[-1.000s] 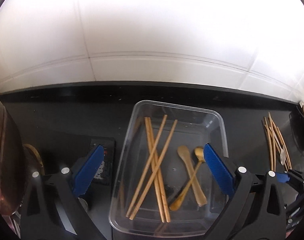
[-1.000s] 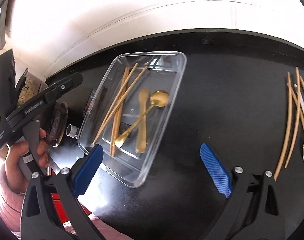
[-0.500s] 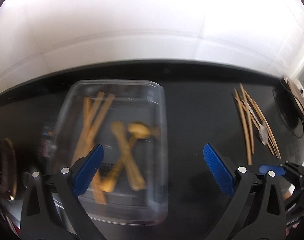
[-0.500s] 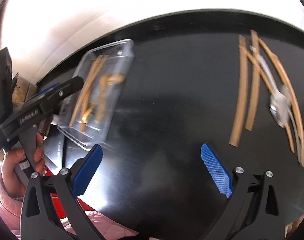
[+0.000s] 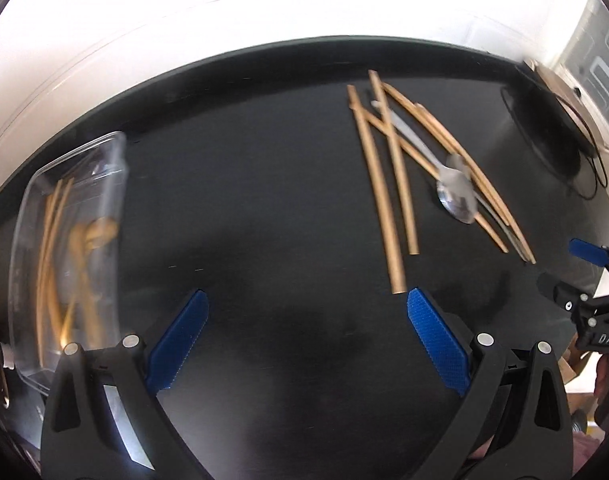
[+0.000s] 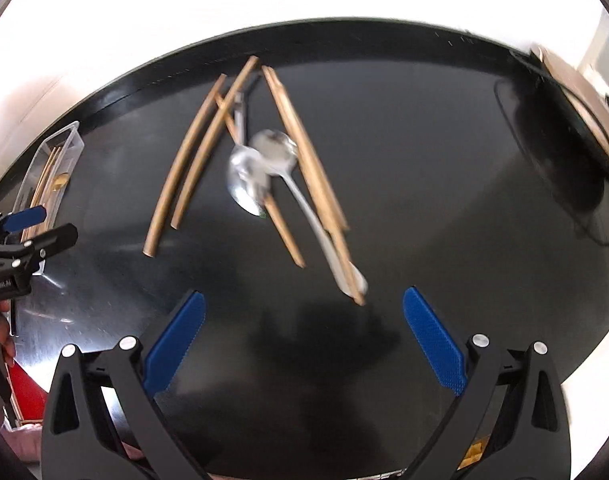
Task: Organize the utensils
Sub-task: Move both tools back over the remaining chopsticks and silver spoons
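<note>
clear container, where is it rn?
Far left in both views: the clear container sits on the black countertop, holding chopsticks and gold spoons, well apart from the loose chopstick pile toward the right.

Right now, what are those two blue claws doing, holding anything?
Left gripper: open, holding nothing.
Right gripper: open, holding nothing.

Both wrist views look down over black counter [image 5: 264,200]; share loose chopsticks [image 6: 176,184], tray [image 5: 64,240].
</note>
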